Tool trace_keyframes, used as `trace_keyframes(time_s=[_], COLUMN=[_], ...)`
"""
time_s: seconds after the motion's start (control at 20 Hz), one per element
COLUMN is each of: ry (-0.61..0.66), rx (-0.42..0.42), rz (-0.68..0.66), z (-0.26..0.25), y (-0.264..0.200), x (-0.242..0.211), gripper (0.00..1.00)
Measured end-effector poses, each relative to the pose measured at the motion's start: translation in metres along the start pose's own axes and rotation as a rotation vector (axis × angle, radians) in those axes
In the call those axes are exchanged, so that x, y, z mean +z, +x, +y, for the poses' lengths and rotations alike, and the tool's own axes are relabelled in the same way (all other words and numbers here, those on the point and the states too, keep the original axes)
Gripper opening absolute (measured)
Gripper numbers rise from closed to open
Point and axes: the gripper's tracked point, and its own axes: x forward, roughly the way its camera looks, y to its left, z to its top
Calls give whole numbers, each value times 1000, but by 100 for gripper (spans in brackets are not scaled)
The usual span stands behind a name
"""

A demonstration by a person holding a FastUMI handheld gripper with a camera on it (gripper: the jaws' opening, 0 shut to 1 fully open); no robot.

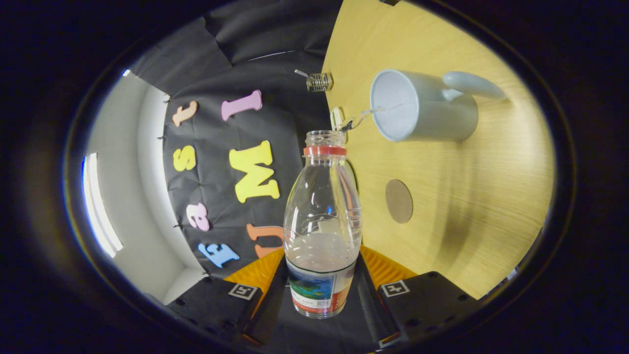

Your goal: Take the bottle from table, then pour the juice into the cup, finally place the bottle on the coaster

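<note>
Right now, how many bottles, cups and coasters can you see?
Bottles: 1, the bottle held between the fingers.
Cups: 1, the cup beyond the bottle.
Coasters: 1, the coaster on the table.
Total: 3

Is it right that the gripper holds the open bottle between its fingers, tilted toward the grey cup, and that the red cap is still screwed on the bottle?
Not quite. In the gripper view the bottle is held between the fingers of the gripper and tilted toward the grey cup, but there is no cap on it: the mouth is open, and only a red ring sits around the neck.
</note>
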Motion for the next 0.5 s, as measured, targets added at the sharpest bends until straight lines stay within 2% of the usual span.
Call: trace_keyframes(time_s=[0.5], ry=[40], rx=[10], rz=[11], z=[14], y=[-1], x=[-3], gripper=[76])
